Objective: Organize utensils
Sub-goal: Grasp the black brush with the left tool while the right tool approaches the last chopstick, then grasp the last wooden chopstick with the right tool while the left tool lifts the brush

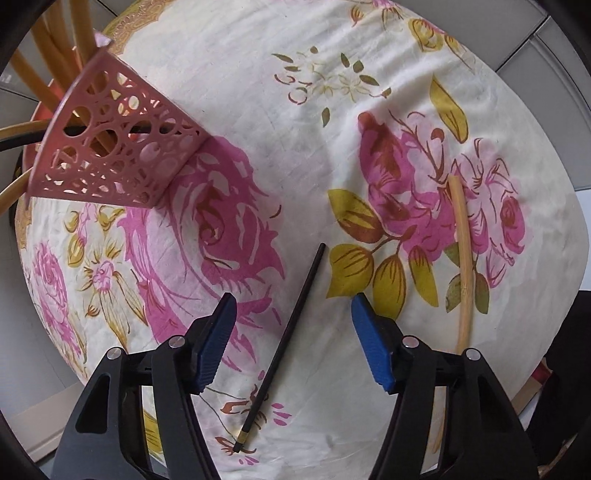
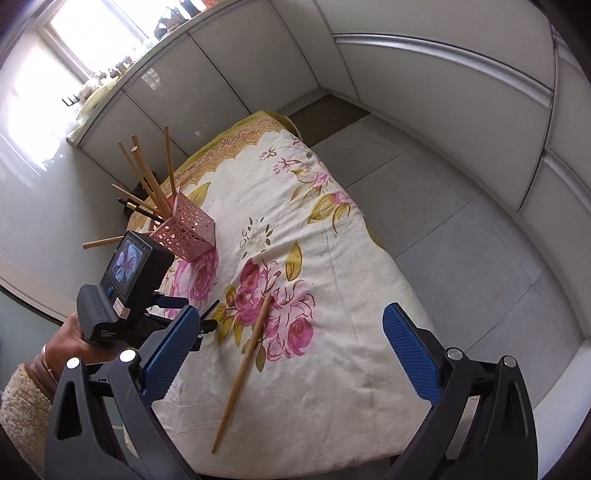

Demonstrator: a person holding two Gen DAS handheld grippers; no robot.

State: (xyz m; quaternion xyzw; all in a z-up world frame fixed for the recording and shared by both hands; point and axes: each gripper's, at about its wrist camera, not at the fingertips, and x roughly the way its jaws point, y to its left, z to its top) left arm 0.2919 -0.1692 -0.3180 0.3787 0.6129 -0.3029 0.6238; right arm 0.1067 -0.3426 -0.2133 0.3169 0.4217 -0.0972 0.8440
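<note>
Two chopsticks are lying loose: the black chopstick (image 1: 286, 341) is sitting lengthwise between our left tool's (image 1: 293, 334) parted pads, probably untouched; the bamboo chopstick (image 2: 244, 373) is pointing along our wide-open right tool (image 2: 291, 354).

A small counter (image 2: 369, 362) is draped in a cream cloth (image 2: 332, 258) printed with pink roses and olive leaves, edged by a yellow patterned border. Around it runs a pale grey tiled floor (image 2: 461, 229), met by glossy white cabinet panels (image 2: 229, 62) and a white wall with a moulding strip (image 2: 443, 48). Bright daylight pours through a window (image 2: 92, 33) at the upper left, above a ledge (image 2: 122, 70) crowded with small, indistinct objects.
</note>
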